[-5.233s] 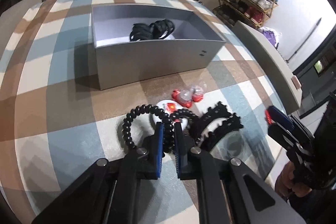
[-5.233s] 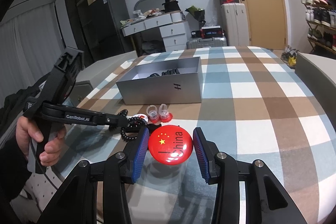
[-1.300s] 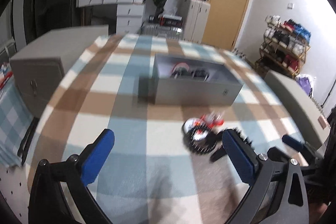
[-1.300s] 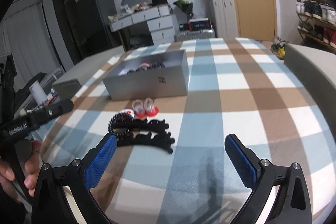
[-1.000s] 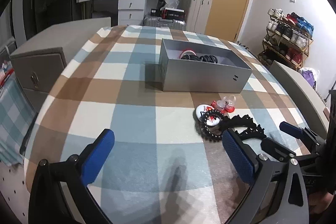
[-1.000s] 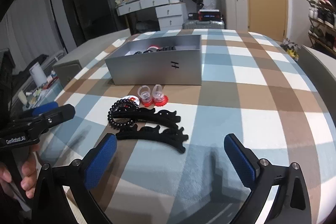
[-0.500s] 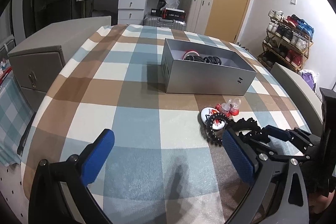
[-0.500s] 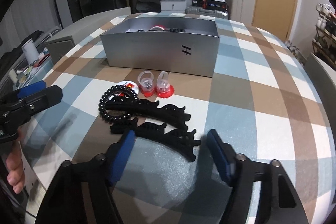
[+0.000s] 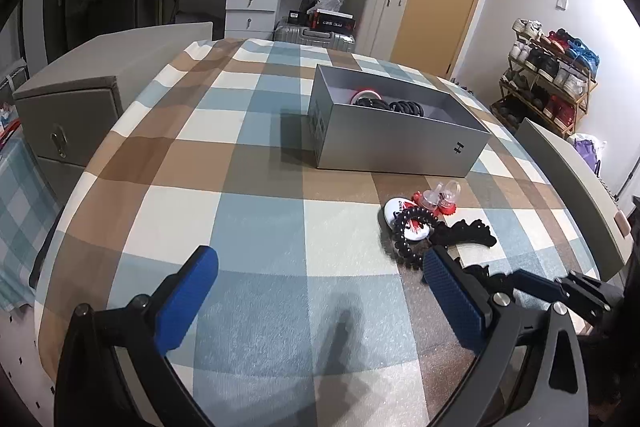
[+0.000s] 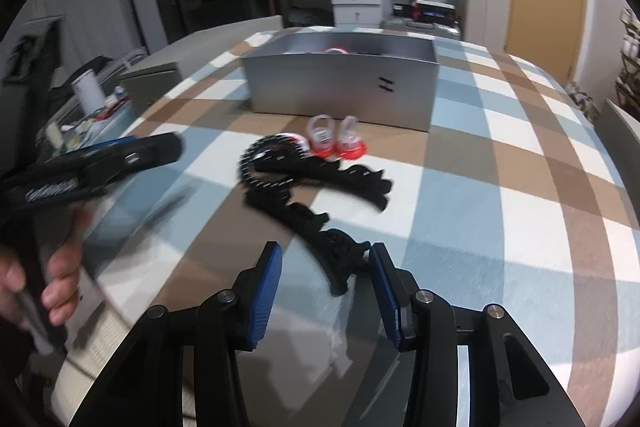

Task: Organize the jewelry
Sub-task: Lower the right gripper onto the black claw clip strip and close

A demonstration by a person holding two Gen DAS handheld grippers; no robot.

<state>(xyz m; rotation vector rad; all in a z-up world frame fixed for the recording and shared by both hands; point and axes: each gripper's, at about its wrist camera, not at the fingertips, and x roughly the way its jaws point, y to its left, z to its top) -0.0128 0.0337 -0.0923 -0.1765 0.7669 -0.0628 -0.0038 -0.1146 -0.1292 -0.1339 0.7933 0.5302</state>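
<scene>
A grey open box point(image 9: 392, 143) on the checked tablecloth holds black bands point(image 9: 406, 105) and a red-rimmed badge point(image 9: 366, 93). In front of it lie two clear ring cases on red bases point(image 10: 336, 139), a white badge point(image 9: 404, 217), a black beaded bracelet point(image 10: 260, 171) and two black toothed hair clips point(image 10: 320, 227). My right gripper point(image 10: 326, 281) is open, its fingers on either side of the near end of the closer clip. My left gripper point(image 9: 316, 291) is wide open and empty, to the left of the pile.
A grey cabinet point(image 9: 80, 95) stands at the table's left edge and a grey board point(image 9: 568, 179) at the right edge. Drawers, suitcases, a door and a shoe rack point(image 9: 548, 67) stand beyond the table.
My right gripper has moved forward and down to the near hair clip and narrowed its fingers around it. My left gripper has shifted a little left and stays wide open.
</scene>
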